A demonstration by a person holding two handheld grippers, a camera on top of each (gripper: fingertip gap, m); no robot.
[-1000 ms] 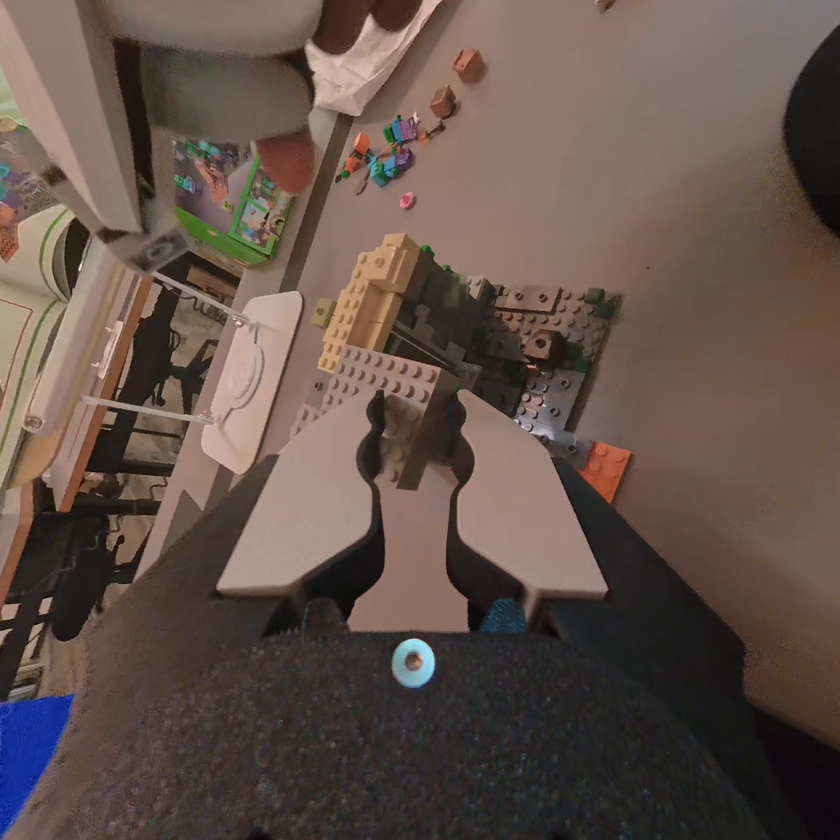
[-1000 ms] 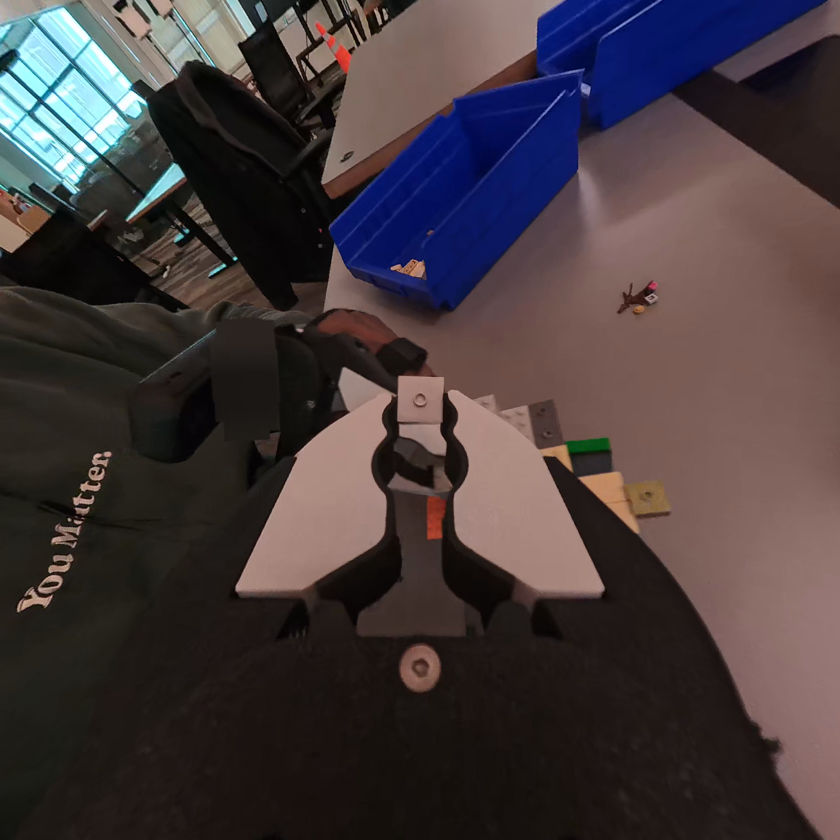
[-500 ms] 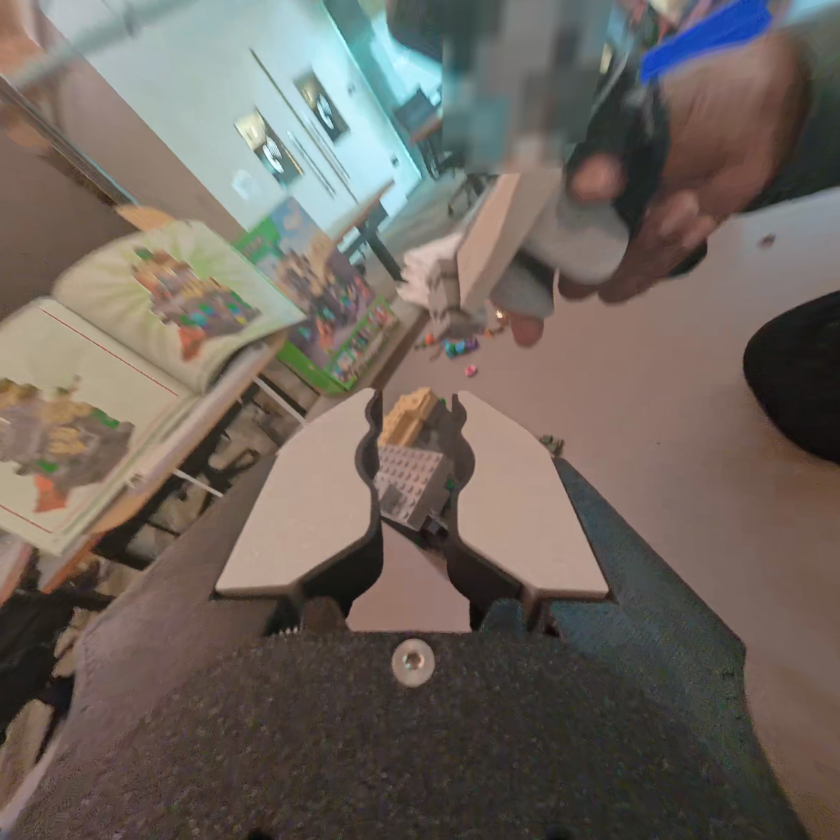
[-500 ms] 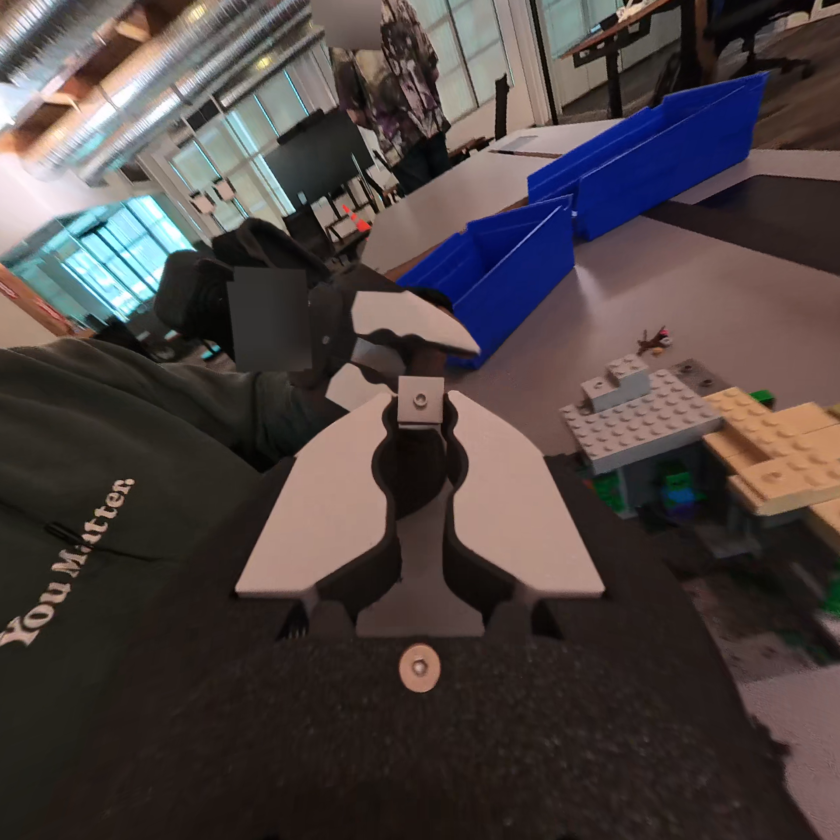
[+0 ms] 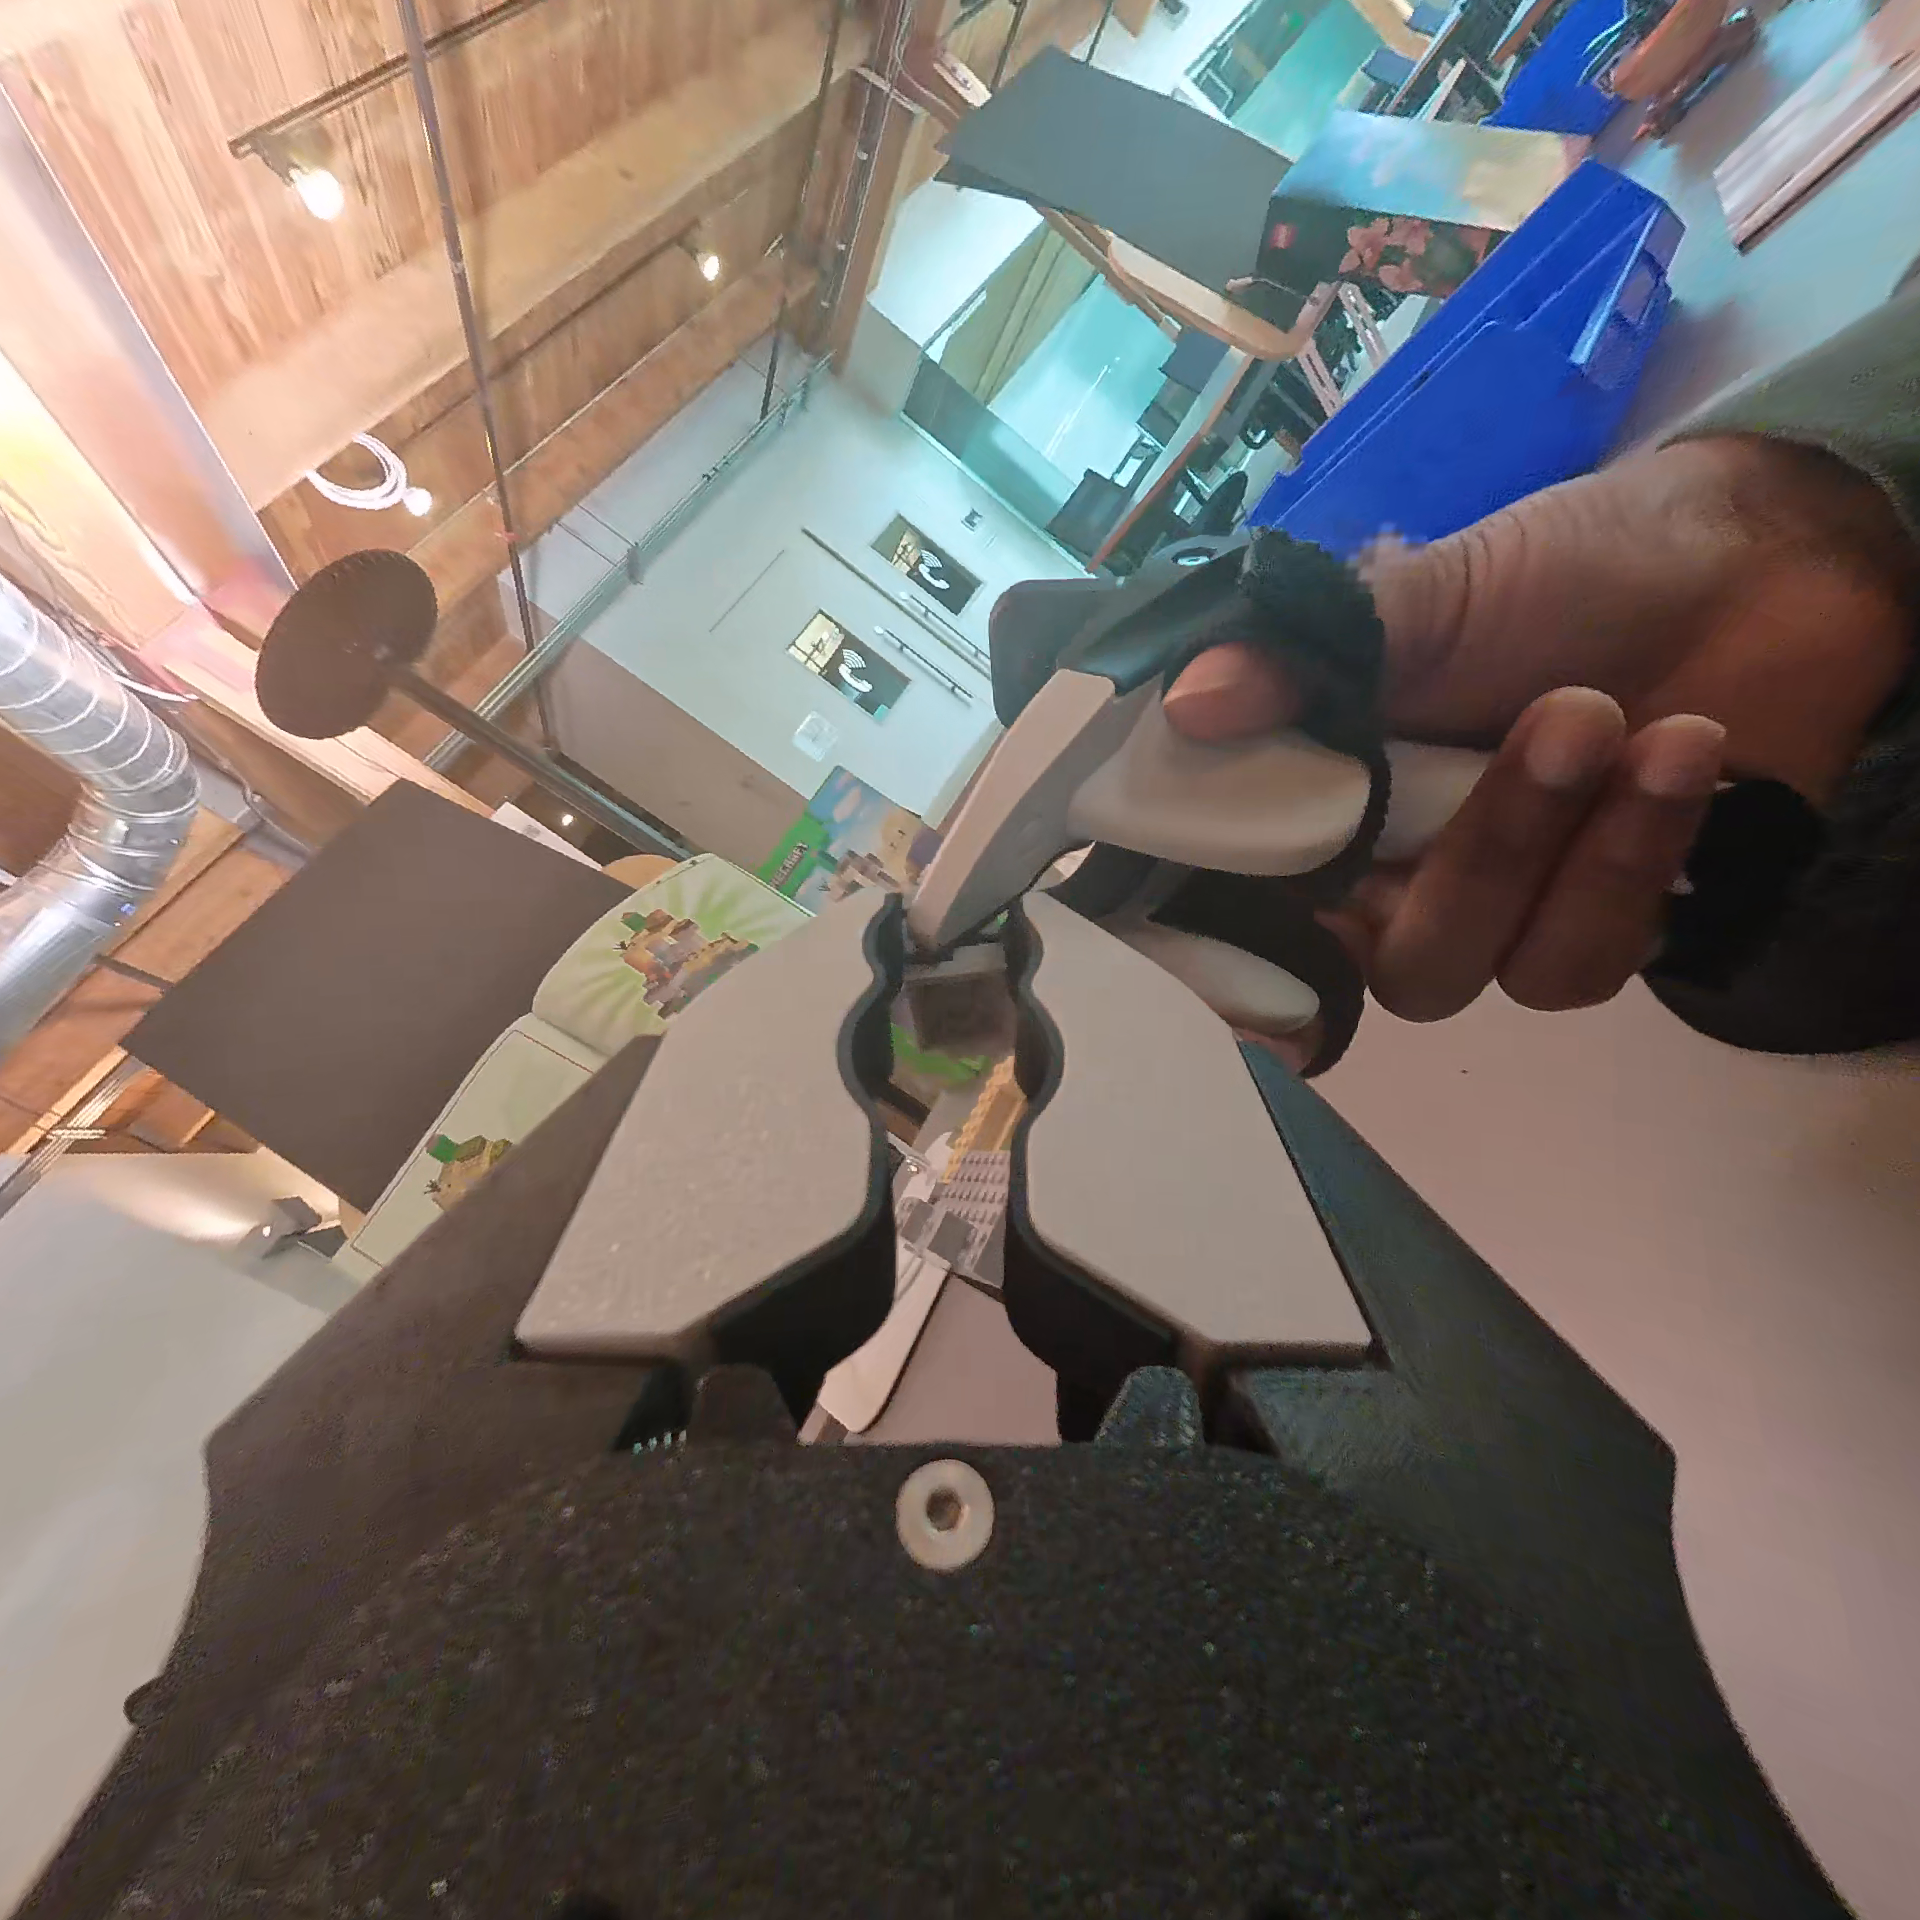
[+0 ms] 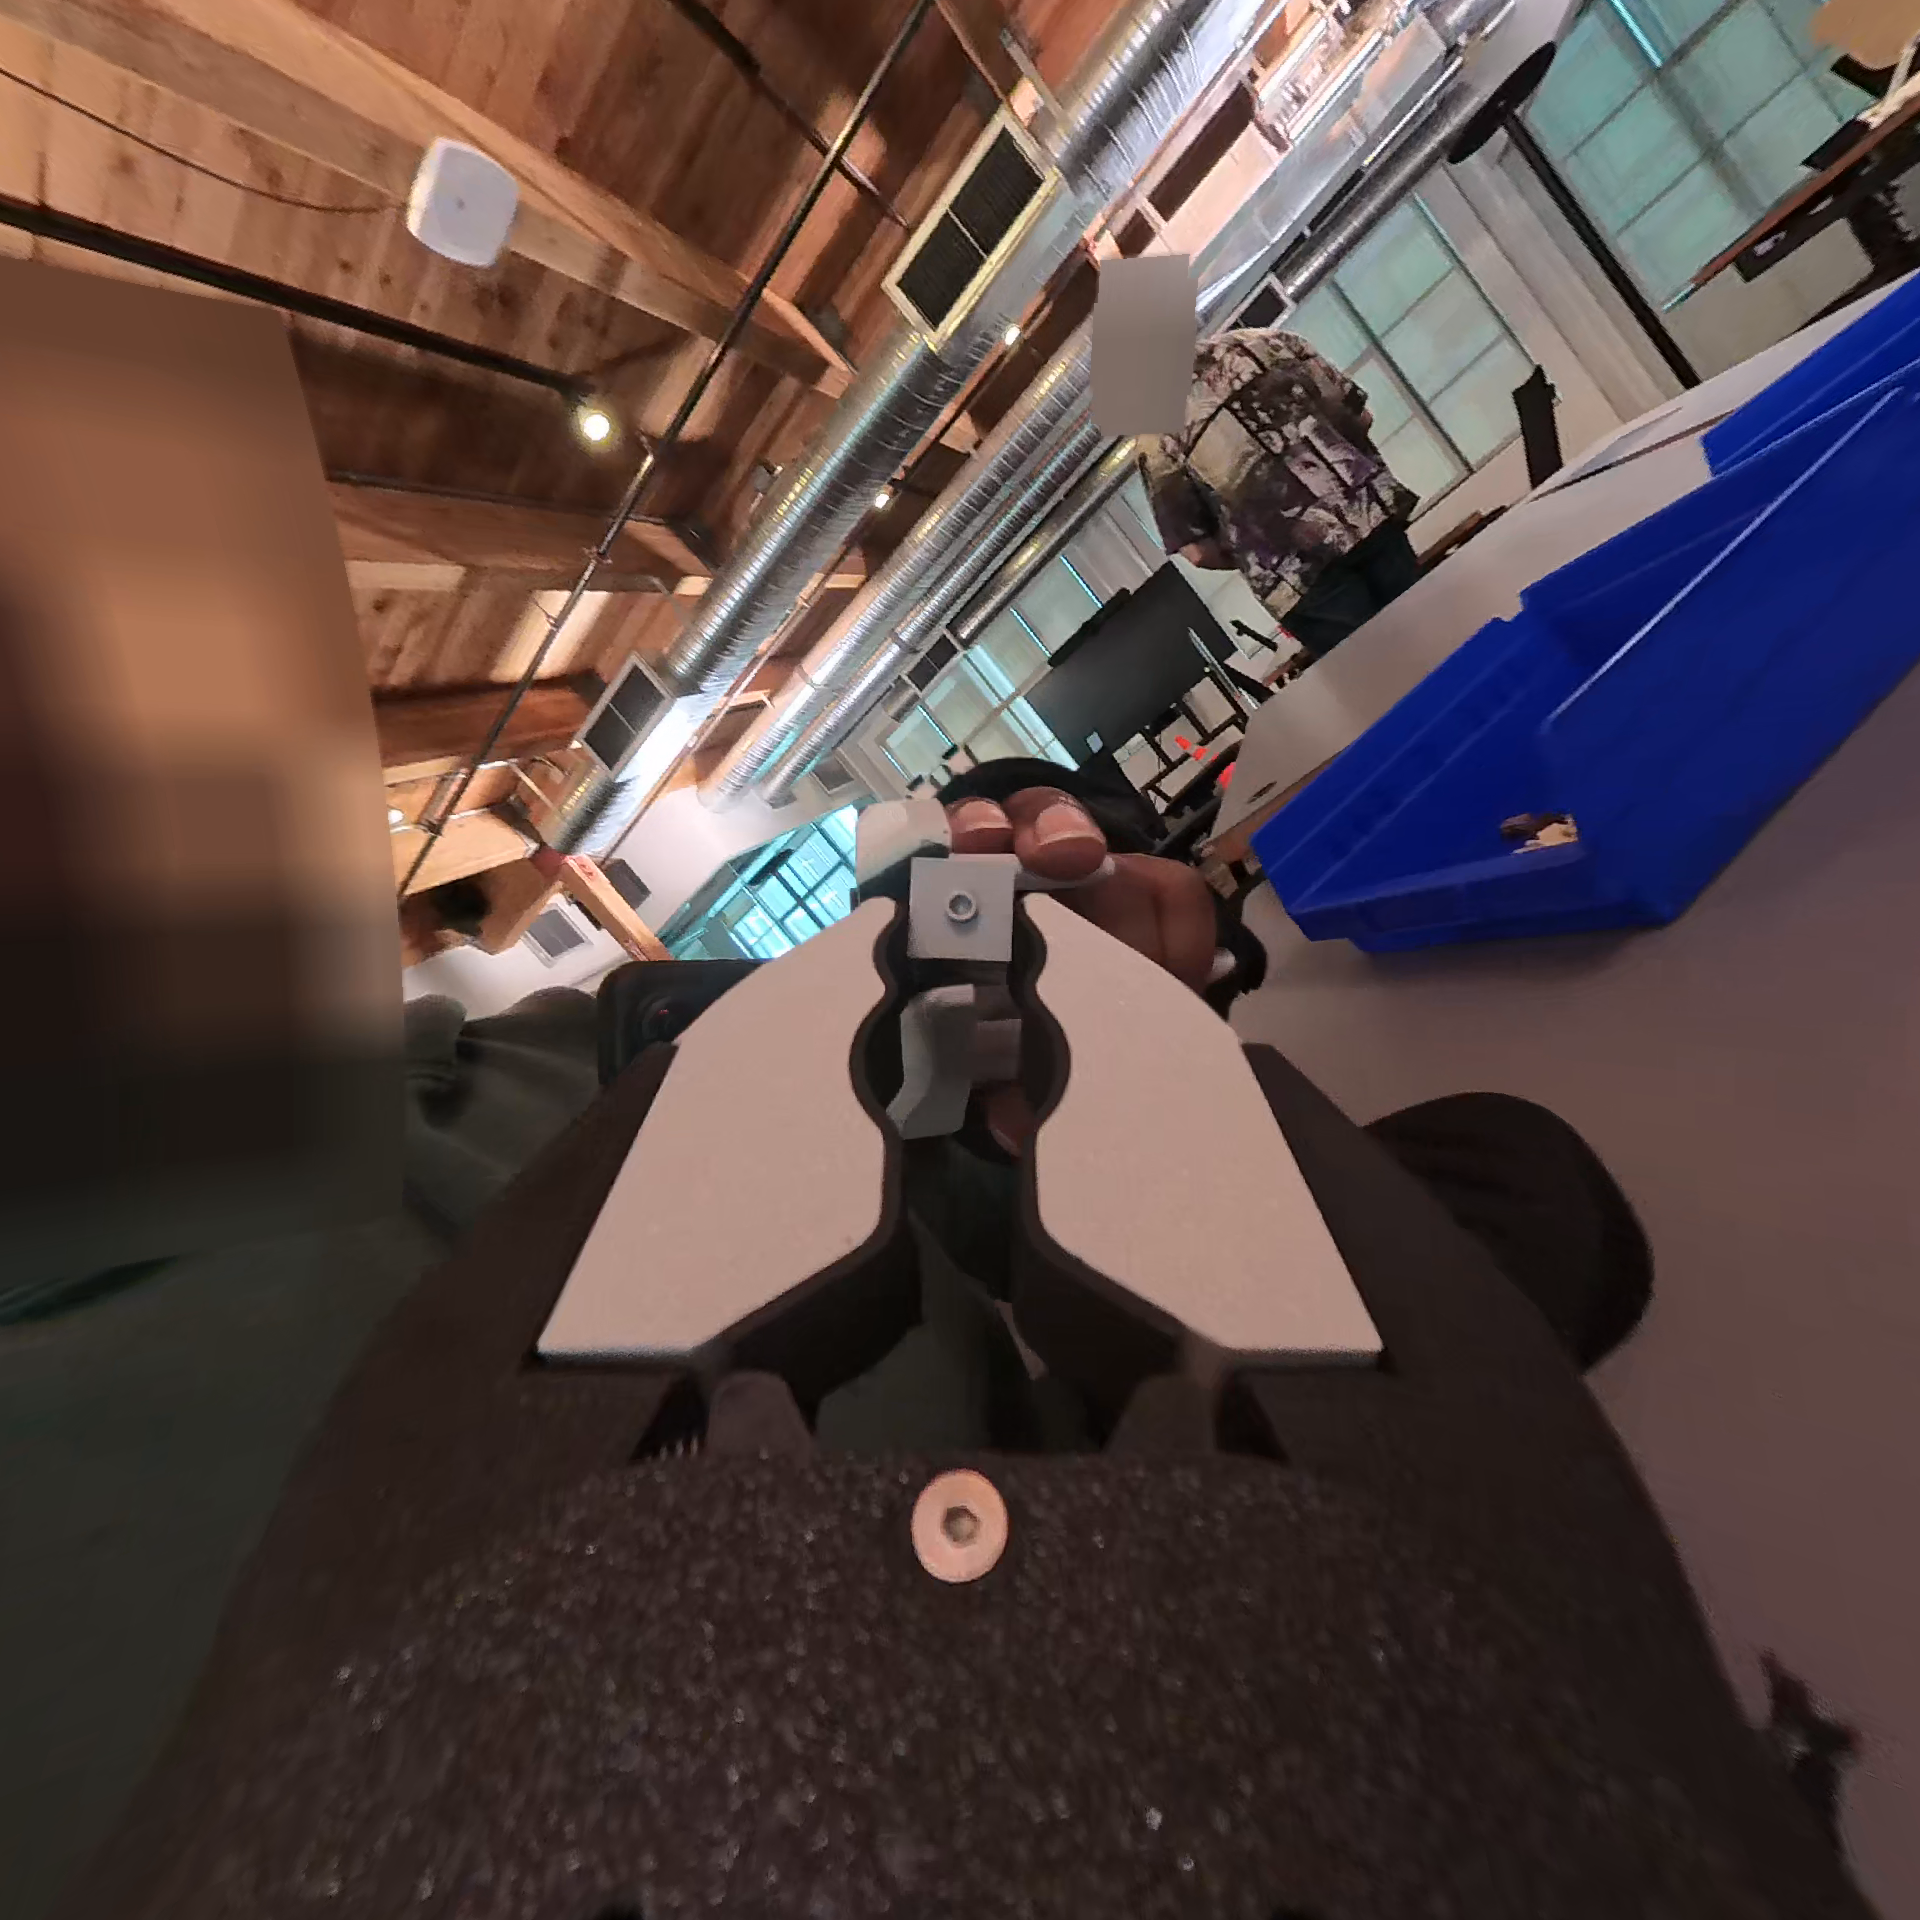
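Observation:
My right gripper (image 6: 961, 940) is shut on a small light-grey square tile (image 6: 961, 912) with a hole in its middle. In the left wrist view the same tile (image 5: 954, 1003) sits between the tips of my left gripper (image 5: 958, 940), whose jaws stand close on both its sides. The right gripper's white finger (image 5: 997, 821), held by a hand (image 5: 1558, 831), comes in from the upper right and meets the tile there. The hand holding the left gripper (image 6: 1049, 831) shows just behind the tile in the right wrist view. Both grippers are raised above the table.
A brick model (image 5: 977, 1164) on the grey table (image 5: 1610, 1247) shows through the left gripper's gap. An open picture booklet (image 5: 665, 945) stands at the left. Blue bins (image 6: 1662, 748) sit on the table at the right. A person (image 6: 1278, 468) stands far behind. A dark round object (image 6: 1507, 1226) lies nearby. Both grippers' tips are close together, under 4 cm apart.
Both grippers have lifted away from the brick model and tilted upward. They have come together tip to tip, and the left jaws have narrowed around the tile that the right gripper carries.

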